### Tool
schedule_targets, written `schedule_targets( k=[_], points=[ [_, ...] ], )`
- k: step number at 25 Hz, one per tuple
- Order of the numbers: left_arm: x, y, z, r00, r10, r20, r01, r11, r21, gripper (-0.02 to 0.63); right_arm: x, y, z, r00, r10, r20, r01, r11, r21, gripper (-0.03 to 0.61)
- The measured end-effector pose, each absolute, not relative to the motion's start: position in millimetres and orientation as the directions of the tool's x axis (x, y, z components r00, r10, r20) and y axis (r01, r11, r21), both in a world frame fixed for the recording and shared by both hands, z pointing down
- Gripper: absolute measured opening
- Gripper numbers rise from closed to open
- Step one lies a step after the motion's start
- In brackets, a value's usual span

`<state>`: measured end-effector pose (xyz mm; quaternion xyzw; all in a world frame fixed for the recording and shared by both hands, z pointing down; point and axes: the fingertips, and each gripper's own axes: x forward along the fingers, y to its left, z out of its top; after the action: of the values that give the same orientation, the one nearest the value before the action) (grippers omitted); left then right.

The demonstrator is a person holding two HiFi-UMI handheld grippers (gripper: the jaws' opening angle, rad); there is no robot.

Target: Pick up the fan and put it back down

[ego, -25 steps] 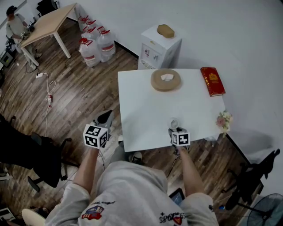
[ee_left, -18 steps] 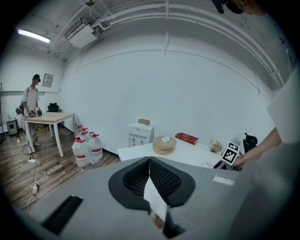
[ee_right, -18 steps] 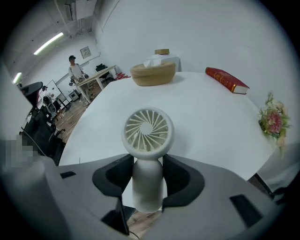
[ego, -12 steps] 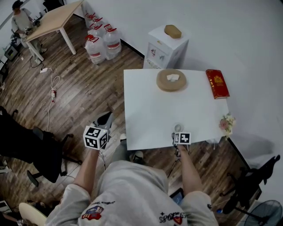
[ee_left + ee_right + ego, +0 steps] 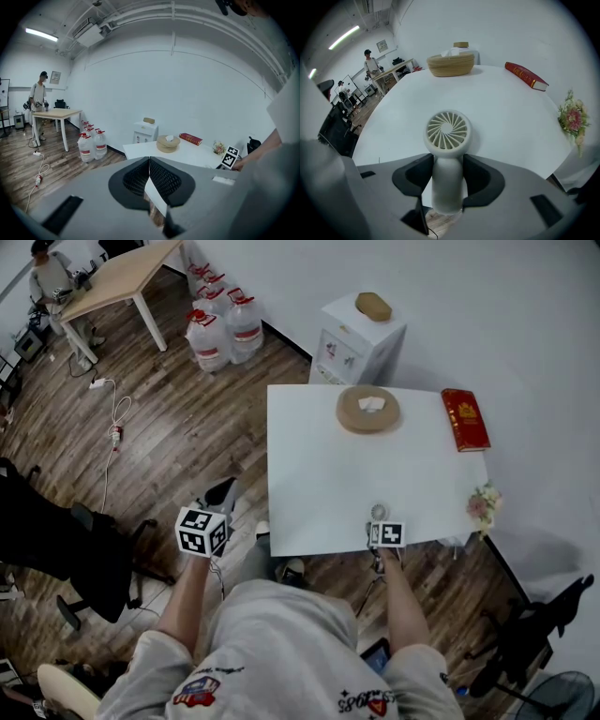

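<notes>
The small white handheld fan (image 5: 447,131) has a round grilled head and a thick handle. My right gripper (image 5: 447,165) is shut on that handle, with a pad pressed on each side. In the head view the fan (image 5: 378,512) is at the front edge of the white table (image 5: 319,493), with the right gripper (image 5: 380,523) just behind it. Whether the fan touches the tabletop I cannot tell. My left gripper (image 5: 223,493) hangs off the table's left side over the floor. Its jaws (image 5: 149,161) are shut with nothing in them.
On the table stand a round wooden tissue box (image 5: 367,410), a red book (image 5: 465,419) and a small bunch of flowers (image 5: 484,502). Behind it are a white cabinet (image 5: 366,334) and water jugs (image 5: 223,329). A black chair (image 5: 56,549) stands left.
My right gripper has come down with the fan toward the table's front edge. The left gripper has stayed off the table's left side.
</notes>
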<state>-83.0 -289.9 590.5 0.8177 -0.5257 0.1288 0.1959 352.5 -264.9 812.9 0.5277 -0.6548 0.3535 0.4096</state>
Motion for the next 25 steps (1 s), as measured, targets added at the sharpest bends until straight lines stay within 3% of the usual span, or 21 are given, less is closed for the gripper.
schedule_targets(
  k=[2, 6, 13, 16, 22, 25],
  points=[
    [-80, -290, 592, 0.418, -0.806, 0.419, -0.909, -0.373, 0.189, 0.005, 355, -271, 810, -0.1, -0.434, 0.895, -0.979, 0.205, -0.01, 0.209],
    [-79, -288, 594, 0.421, -0.805, 0.418, -0.907, -0.37, 0.202, 0.005, 349, -257, 806, -0.137, -0.377, 0.916, -0.985, 0.148, -0.087, 0.238],
    [-79, -297, 589, 0.426, -0.808, 0.407, -0.905, -0.372, 0.207, 0.005, 347, -279, 751, -0.19, -0.532, 0.825, -0.976, 0.193, -0.1, 0.241],
    [-76, -303, 580, 0.429, -0.814, 0.392, -0.903, -0.383, 0.194, 0.005, 354, -294, 722, -0.185, -0.626, 0.758, -0.98, 0.176, -0.094, 0.204],
    [-66, -309, 560, 0.441, -0.823, 0.357, -0.897, -0.405, 0.175, 0.005, 359, -322, 657, -0.159, -0.801, 0.577, -0.986, 0.153, -0.059, 0.03],
    [-58, -311, 555, 0.453, -0.82, 0.35, -0.892, -0.422, 0.165, 0.005, 344, -327, 639, -0.201, -0.826, 0.527, -0.979, 0.19, -0.076, 0.005]
  ],
)
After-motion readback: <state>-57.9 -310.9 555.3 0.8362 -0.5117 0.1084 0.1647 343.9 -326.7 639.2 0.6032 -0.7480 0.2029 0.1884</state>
